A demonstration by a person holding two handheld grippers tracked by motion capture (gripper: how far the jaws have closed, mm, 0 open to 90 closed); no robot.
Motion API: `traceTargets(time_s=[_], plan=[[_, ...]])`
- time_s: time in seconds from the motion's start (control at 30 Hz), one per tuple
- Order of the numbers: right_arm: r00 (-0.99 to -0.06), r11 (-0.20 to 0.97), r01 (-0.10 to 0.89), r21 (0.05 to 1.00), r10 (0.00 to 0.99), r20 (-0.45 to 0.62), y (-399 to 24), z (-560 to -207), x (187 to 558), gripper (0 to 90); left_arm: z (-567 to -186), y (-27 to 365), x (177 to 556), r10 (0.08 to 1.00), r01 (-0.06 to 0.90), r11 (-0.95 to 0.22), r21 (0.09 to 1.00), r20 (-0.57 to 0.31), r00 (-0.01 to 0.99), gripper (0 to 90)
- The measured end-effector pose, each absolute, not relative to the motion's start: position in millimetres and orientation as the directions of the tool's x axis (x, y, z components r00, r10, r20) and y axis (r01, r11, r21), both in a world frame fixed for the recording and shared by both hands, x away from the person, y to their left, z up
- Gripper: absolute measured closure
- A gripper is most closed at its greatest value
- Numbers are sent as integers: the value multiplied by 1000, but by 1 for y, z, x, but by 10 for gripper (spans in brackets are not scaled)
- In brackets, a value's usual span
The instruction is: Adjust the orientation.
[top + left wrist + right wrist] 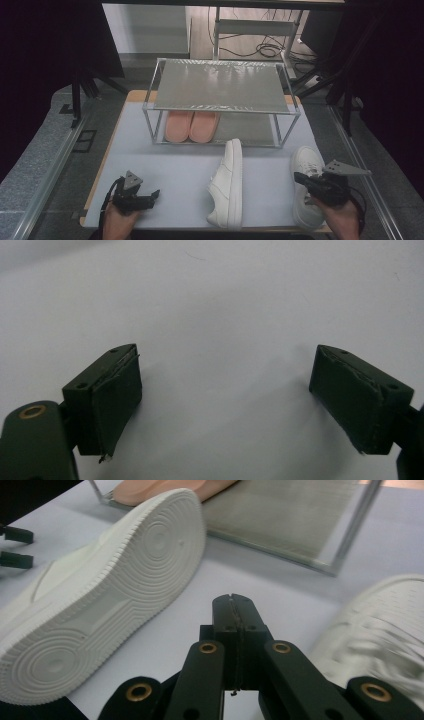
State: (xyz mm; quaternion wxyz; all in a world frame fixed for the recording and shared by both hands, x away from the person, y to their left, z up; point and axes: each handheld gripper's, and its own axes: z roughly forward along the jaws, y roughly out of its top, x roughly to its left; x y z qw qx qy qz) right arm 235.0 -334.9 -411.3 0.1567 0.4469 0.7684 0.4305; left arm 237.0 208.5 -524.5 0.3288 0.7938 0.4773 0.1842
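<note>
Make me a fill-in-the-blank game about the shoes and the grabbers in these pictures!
1. The pink slippers sit on the rack's ____ shelf.
2. The middle white sneaker lies on its ____.
3. The right gripper's jaws are ____.
4. The left gripper's jaws are ____.

Missing words: bottom; side; shut; open

You have two white sneakers on the table: one [227, 185] lies on its side in the middle with its sole toward your right hand, and the other [305, 182] stands on its sole near the right edge. You also have two pink slippers [191, 126], set side by side on the lower shelf of the one metal rack [220, 86], which has two shelves in all. You hold two grippers, the left gripper [156, 193] and the right gripper [297, 176], one in each hand, and everything rests on one table [165, 170].
</note>
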Motion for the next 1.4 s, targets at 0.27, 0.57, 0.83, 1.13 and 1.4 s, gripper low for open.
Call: traceTargets(time_s=[0.27, 0.57, 0.83, 1.13, 1.4], plan=[[-600, 264, 543, 797, 786, 148, -307, -416, 242, 900, -524, 208, 237, 879, 637, -329, 698, -21, 477, 135], [-639, 296, 536, 791, 754, 150, -279, -422, 246, 900, -524, 209, 237, 879, 637, -328, 698, -21, 477, 135], [-671, 324, 531, 783, 725, 155, -257, -426, 249, 900, -524, 208, 237, 879, 637, -328, 698, -21, 476, 135], [-707, 357, 511, 782, 691, 146, -231, -430, 251, 900, -524, 208, 237, 879, 636, -329, 698, -21, 477, 135], [-739, 383, 492, 782, 658, 143, -211, -433, 253, 900, -524, 208, 237, 879, 637, -328, 698, -21, 476, 135]])
